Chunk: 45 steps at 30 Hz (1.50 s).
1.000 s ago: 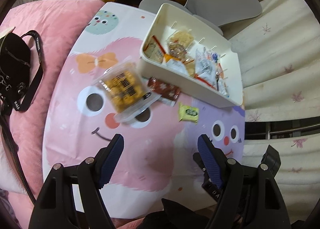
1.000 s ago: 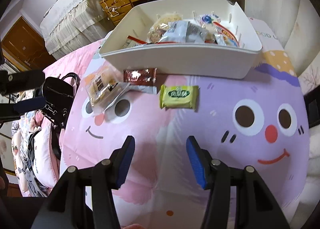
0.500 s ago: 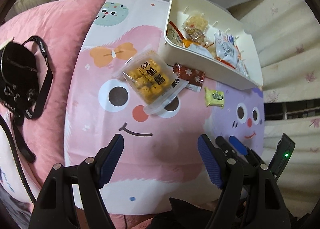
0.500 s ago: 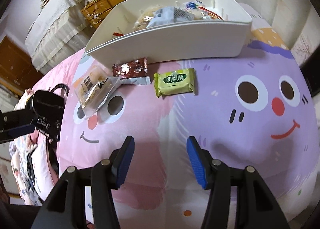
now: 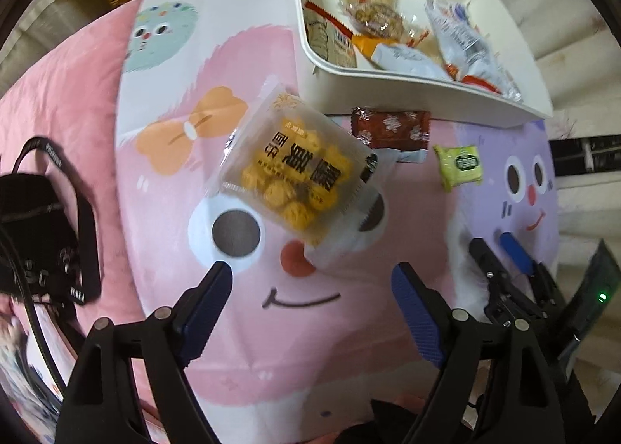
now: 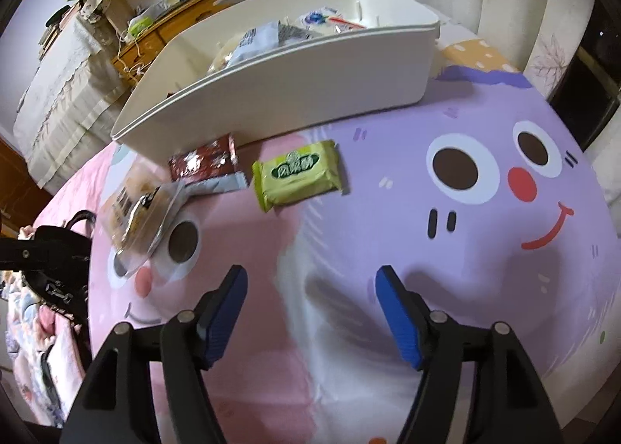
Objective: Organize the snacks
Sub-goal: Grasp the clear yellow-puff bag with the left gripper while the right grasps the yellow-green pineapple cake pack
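Snacks are partly sorted. In the left wrist view, the white bin (image 5: 407,91) ahead already holds several packets, while the yellow puff bag (image 5: 299,176) lies just ahead of the left gripper (image 5: 312,285), whose jaws have just been opening, nothing between them. The brown wrapper (image 5: 392,127) waits beyond.

In the right wrist view, the right gripper (image 6: 310,288), jaws likewise just opening and empty, faces the green packet (image 6: 299,174) on the tabletop (image 6: 485,288). Three packets probably remain.
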### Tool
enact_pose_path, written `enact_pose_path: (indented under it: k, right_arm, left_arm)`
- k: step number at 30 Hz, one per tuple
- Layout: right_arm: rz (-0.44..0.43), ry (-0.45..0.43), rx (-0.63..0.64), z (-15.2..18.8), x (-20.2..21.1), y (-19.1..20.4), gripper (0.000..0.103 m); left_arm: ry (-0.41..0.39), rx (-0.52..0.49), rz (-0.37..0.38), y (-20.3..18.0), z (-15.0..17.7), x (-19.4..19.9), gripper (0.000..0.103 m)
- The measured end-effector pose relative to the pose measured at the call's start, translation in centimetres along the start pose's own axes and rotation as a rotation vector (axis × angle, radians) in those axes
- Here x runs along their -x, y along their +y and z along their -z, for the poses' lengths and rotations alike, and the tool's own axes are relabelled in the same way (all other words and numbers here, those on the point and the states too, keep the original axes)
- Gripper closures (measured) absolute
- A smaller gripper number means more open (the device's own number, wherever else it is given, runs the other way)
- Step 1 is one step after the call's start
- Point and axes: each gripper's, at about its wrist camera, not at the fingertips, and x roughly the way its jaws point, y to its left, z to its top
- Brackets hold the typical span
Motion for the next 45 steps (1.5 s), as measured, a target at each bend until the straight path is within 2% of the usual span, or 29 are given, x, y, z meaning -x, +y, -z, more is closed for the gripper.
enact_pose_path:
  k: [4,7,13,17,25,29,36,37,45]
  right_arm:
    - [0.034,-0.015,0.023,-0.3,-1.0,0.6,0.031]
    - [0.055,-0.023,0.056,-0.6,-1.9,1.2,0.03]
    - [0.103,-0.073,0.124,-1.0,-2.9,2.2,0.029]
    - [0.114,-0.089,0.14,-1.6,-3.8,2.5,0.025]
    - [0.146,-0.12,0.171,-2.9,-5.1,2.9,0.025]
    - [0.148,-0.13,0.199,-3.4,-5.5,3.3,0.025]
    - [0.157,-0.133,0.218,-3.8,-6.2,3.5,0.025]
    - [0.158,-0.136,0.22,-3.9,-6.3,3.6,0.025]
    - [0.15,-0.154,0.249,-4.1,-6.5,4.2,0.027]
  left_arm:
    - [0.029,-0.032,-0.032,-0.1,-1.9,-2.3,0.019]
    - [0.035,-0.05,-0.054,-0.1,-3.3,-3.6,0.013]
    - [0.069,-0.067,-0.074,0.0,-4.6,-5.6,0.012]
    - [0.094,-0.08,-0.061,-0.2,-5.4,-6.7,0.01]
    - [0.119,-0.092,-0.021,-0.5,-7.2,-8.8,0.003]
    - [0.132,-0.06,0.03,-0.1,-8.2,-9.9,0.0]
    - [0.12,-0.039,0.035,0.3,-9.1,-10.1,0.0]
    - [0.116,-0.029,0.035,0.7,-8.3,-10.0,0.0]
    - [0.063,0.113,0.044,1.9,-7.6,-9.4,0.0]
